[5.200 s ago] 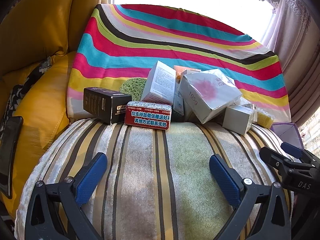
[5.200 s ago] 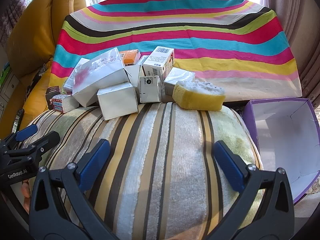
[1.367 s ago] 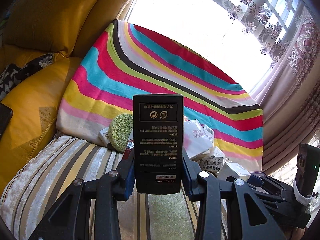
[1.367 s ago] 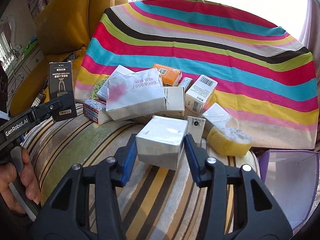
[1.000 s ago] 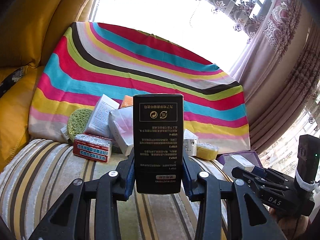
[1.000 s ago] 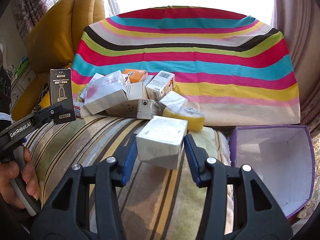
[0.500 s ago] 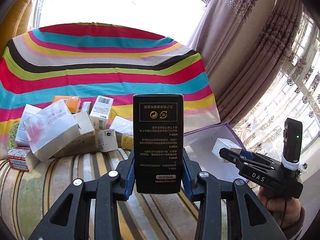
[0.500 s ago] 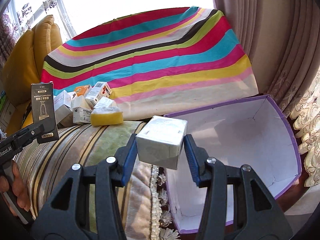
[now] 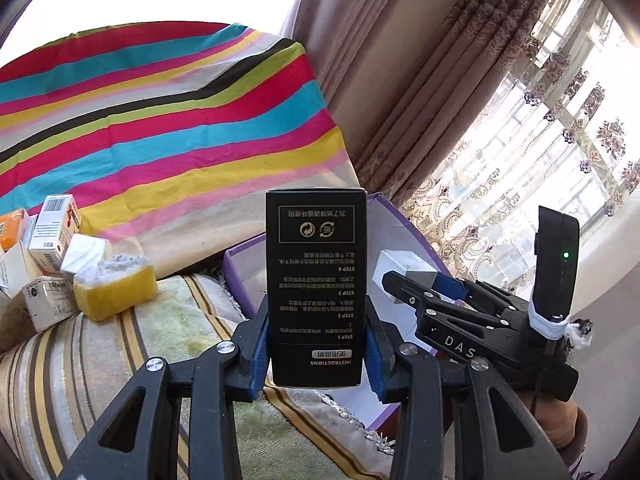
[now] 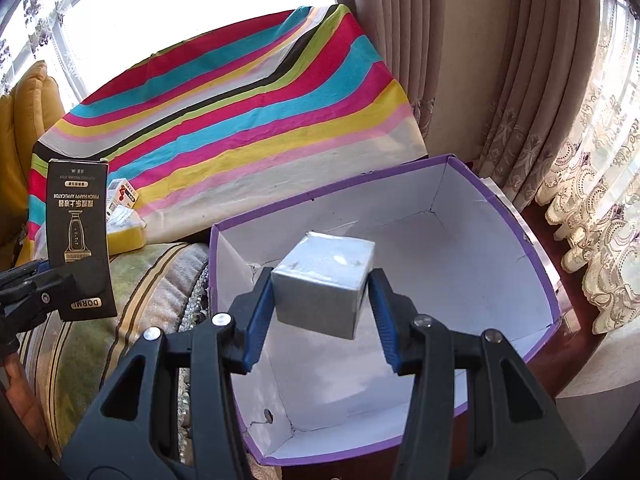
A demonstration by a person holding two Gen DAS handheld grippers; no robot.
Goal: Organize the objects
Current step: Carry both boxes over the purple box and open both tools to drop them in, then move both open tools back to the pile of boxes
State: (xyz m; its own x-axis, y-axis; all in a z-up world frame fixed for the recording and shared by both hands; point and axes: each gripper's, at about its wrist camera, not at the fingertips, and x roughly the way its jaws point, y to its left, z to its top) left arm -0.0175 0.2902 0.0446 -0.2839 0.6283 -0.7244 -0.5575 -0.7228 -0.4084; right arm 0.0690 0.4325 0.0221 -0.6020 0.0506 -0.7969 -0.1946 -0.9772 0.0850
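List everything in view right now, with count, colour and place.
black box: 1, black, in the left gripper
silver box: 1, silver-white, in the right gripper, over the bin
bin: 1, purple outside, white inside, nothing in it, beside the cushion
sponge: 1, yellow, on the cushion
small boxes: several, mostly white, one orange, piled left of the sponge
cushion: 1, striped beige-green
blanket: 1, rainbow stripes, behind the pile
curtains: beige, right
left gripper: shut on black box
right gripper: shut on silver box
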